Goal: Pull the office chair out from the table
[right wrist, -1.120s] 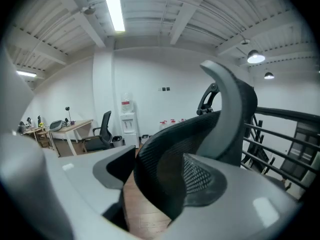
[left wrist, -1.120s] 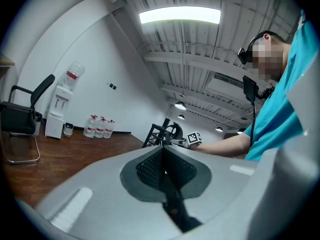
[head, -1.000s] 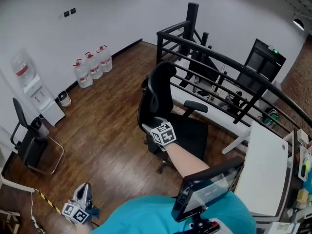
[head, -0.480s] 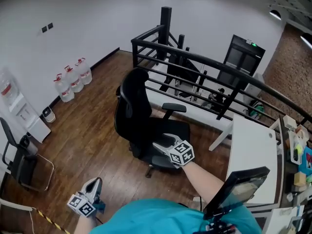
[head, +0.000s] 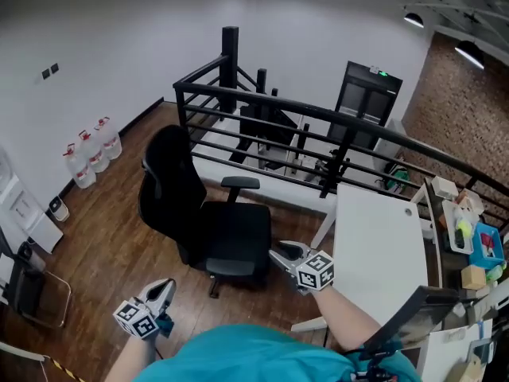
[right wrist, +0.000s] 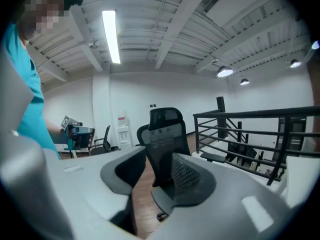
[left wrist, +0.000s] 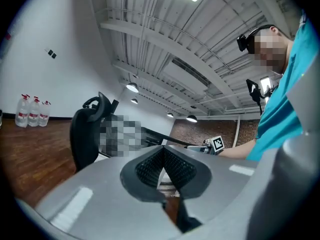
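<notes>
The black office chair (head: 199, 213) stands on the wood floor, left of the white table (head: 382, 245), with its back toward the left. My right gripper (head: 280, 255) hovers just off the seat's front right corner, clear of the chair. Its jaws are closing with a gap still between them and nothing in it; in the right gripper view (right wrist: 157, 166) the chair (right wrist: 165, 129) shows farther off beyond them. Low at the left, my left gripper (head: 165, 286) is away from the chair. Its pads (left wrist: 172, 165) meet, holding nothing.
A black railing (head: 318, 126) runs behind the chair and table. Water bottles (head: 91, 153) and a dispenser (head: 20, 209) line the left wall, near a black folding chair (head: 24, 285). Shelves with small items (head: 469, 237) stand beyond the table's right side.
My right gripper has moved from beside the chair's back, across the seat's front edge, into the gap between chair and table. The whole view has swung, and the left gripper has shifted right.
</notes>
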The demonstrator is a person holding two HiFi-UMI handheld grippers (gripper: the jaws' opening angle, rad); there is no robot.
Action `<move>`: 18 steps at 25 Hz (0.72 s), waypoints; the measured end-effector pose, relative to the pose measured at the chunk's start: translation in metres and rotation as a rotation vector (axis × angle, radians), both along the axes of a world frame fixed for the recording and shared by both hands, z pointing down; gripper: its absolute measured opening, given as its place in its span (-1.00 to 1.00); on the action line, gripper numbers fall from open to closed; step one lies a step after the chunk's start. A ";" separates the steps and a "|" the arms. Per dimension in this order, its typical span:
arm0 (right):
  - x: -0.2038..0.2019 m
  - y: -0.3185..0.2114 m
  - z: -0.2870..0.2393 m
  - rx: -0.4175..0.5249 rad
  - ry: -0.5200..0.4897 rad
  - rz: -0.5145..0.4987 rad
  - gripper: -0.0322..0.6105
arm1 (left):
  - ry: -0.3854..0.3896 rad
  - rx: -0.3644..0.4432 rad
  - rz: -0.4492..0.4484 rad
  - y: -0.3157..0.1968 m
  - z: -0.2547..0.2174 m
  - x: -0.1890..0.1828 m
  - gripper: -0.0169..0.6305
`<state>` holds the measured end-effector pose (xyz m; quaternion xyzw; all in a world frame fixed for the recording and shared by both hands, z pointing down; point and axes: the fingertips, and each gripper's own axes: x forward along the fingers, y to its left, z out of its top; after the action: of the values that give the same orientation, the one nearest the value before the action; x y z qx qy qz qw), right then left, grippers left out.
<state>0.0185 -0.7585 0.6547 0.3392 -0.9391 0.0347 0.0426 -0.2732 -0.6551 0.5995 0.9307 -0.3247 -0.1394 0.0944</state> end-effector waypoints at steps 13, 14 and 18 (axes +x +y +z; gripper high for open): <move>0.189 0.143 0.001 0.026 -0.036 -0.044 -0.90 | -0.009 -0.034 0.090 0.077 0.039 0.224 -0.89; 0.196 0.152 0.003 0.027 -0.032 -0.044 -0.90 | -0.014 -0.033 0.102 0.083 0.040 0.234 -0.89; 0.215 0.187 0.009 0.027 -0.037 -0.027 -0.90 | -0.029 -0.024 0.134 0.107 0.037 0.256 -0.89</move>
<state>0.2336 -0.5713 0.6634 0.3262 -0.9446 0.0278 0.0209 -0.0169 -0.5481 0.6363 0.9511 -0.2647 -0.1153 0.1100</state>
